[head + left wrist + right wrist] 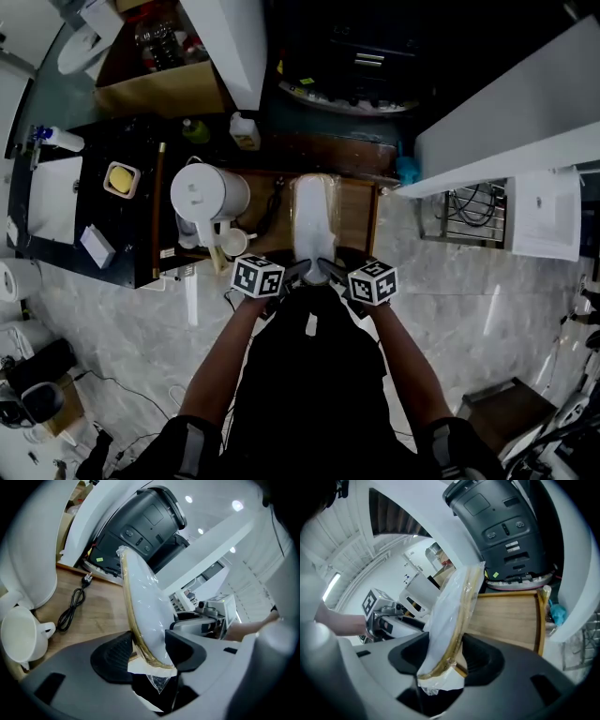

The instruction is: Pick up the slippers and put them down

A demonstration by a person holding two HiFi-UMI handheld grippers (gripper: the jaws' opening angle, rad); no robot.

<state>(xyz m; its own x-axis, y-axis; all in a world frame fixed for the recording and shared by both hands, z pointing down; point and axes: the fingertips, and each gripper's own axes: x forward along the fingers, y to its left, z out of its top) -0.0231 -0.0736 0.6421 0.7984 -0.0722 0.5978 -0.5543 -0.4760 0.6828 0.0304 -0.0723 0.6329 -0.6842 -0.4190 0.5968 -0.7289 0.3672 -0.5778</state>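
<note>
A pair of white slippers (312, 225) sealed in clear plastic hangs above the wooden tray (358, 211), long axis pointing away from me. My left gripper (292, 276) is shut on the near left edge of the pack. My right gripper (337, 277) is shut on its near right edge. In the left gripper view the slippers (143, 606) stand on edge between the black pads (112, 654), tan sole rim showing. In the right gripper view the slippers (452, 611) sit tilted between the pads (480, 660), a plastic tail hanging below.
A white kettle (208, 194) and a white cup (236, 244) stand left of the tray, with a black cord (72, 606) lying on the wood. A dark appliance (361, 56) sits behind the tray. White counters (506, 122) flank the right; marble floor (469, 309) lies below.
</note>
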